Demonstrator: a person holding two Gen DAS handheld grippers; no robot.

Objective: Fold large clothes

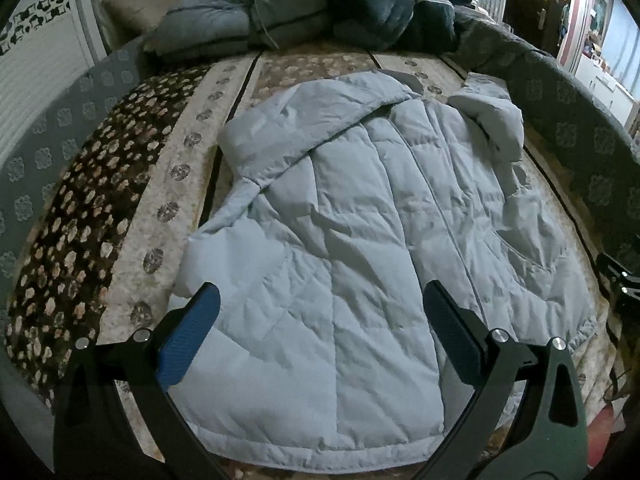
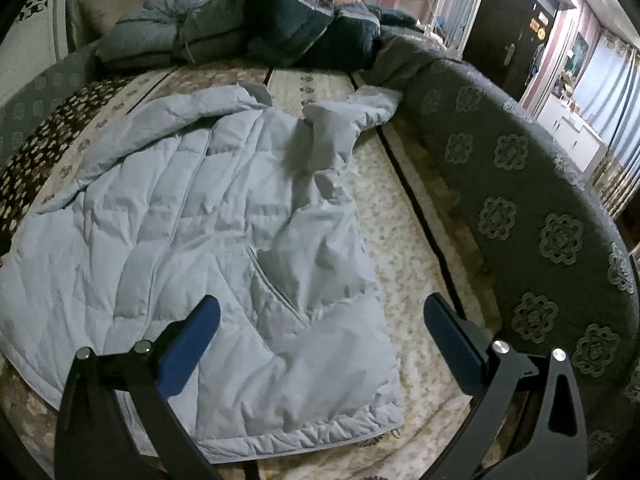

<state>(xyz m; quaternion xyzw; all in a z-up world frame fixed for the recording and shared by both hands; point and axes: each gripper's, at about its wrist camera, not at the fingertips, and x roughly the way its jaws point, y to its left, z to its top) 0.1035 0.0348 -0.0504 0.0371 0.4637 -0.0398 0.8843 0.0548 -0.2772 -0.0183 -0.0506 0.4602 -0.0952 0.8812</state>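
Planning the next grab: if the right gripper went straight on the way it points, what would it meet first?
Probably the light blue padded jacket, near its right edge, or the patterned bed cover beside it. The right gripper is open and empty.

Pale blue quilted jacket (image 1: pixel 360 240) spread flat on patterned bed, hem nearest, one sleeve folded across chest.

A pile of dark quilted bedding (image 1: pixel 312 8) lies at the far end of the patterned mattress (image 2: pixel 404 240), beside a grey floral-embossed rail (image 2: pixel 532 208).
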